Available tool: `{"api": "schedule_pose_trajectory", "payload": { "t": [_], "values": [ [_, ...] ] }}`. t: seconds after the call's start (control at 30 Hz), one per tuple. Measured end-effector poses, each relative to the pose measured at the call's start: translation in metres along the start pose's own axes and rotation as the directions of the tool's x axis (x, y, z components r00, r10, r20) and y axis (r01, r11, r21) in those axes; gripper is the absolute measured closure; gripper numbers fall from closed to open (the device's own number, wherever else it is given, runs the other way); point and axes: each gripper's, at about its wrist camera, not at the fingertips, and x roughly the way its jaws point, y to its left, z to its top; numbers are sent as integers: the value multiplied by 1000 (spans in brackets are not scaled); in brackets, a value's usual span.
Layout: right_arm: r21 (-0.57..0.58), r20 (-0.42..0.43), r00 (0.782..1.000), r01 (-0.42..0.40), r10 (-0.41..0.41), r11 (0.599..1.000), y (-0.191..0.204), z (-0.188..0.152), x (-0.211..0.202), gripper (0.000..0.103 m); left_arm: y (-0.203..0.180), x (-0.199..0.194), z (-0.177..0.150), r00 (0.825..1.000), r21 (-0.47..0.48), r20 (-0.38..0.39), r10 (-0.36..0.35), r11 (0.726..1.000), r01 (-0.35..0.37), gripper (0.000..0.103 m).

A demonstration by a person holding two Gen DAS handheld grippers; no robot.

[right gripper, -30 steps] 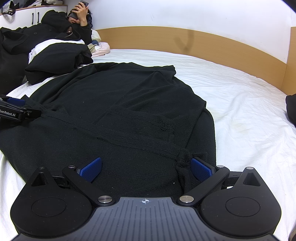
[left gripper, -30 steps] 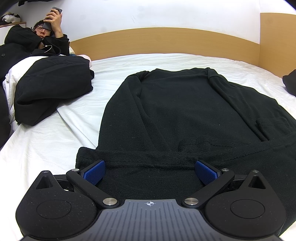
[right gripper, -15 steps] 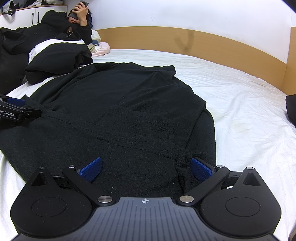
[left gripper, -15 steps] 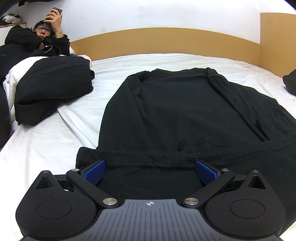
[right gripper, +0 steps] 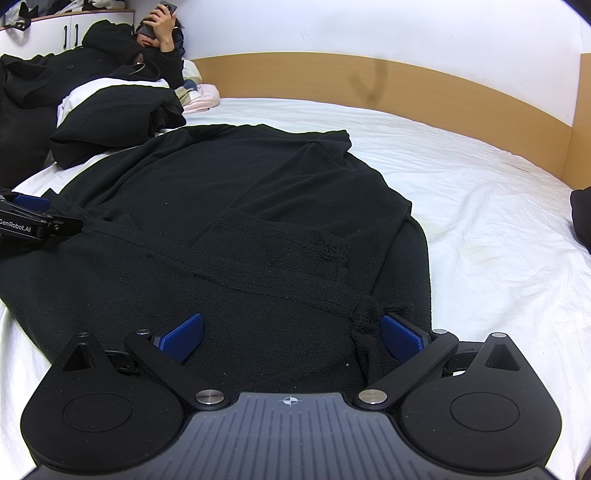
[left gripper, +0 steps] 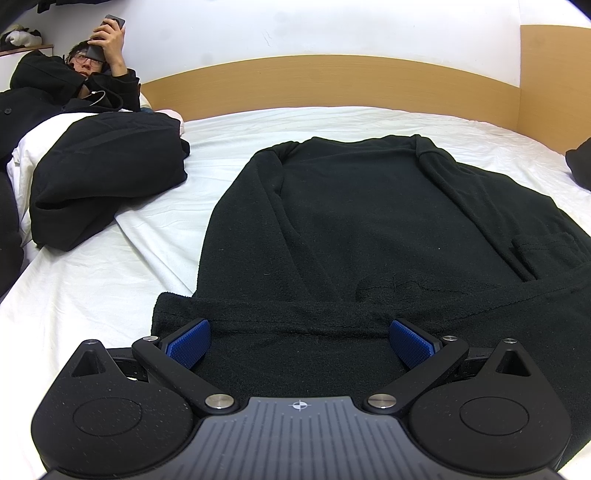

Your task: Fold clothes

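Observation:
A black fleece garment [left gripper: 362,221] lies spread flat on the white bed, its near part folded over in a band across the front. My left gripper [left gripper: 300,341] is open, low over the left end of that band, blue pads wide apart with cloth between them but not pinched. My right gripper [right gripper: 291,334] is open too, over the garment [right gripper: 258,229] at its right near corner, where the cloth bunches next to the right pad [right gripper: 400,338]. The left gripper [right gripper: 26,225] also shows at the left edge of the right wrist view.
A person in black lies at the bed's far left holding a phone [left gripper: 110,24]. A heap of black clothing [left gripper: 107,173] rests on white bedding beside them. A wooden headboard [left gripper: 332,83] runs along the back. Another dark item [left gripper: 580,162] sits at the right edge.

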Motion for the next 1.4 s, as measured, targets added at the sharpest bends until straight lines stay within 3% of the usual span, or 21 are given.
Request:
{"api": "schedule_pose_trajectory", "payload": {
  "t": [1.4],
  "values": [
    [17,-4,1000,-12,13,1000,-4,0,-1,0,2,0,-1,1000,-1,2,0,1000,0,0]
  ]
}}
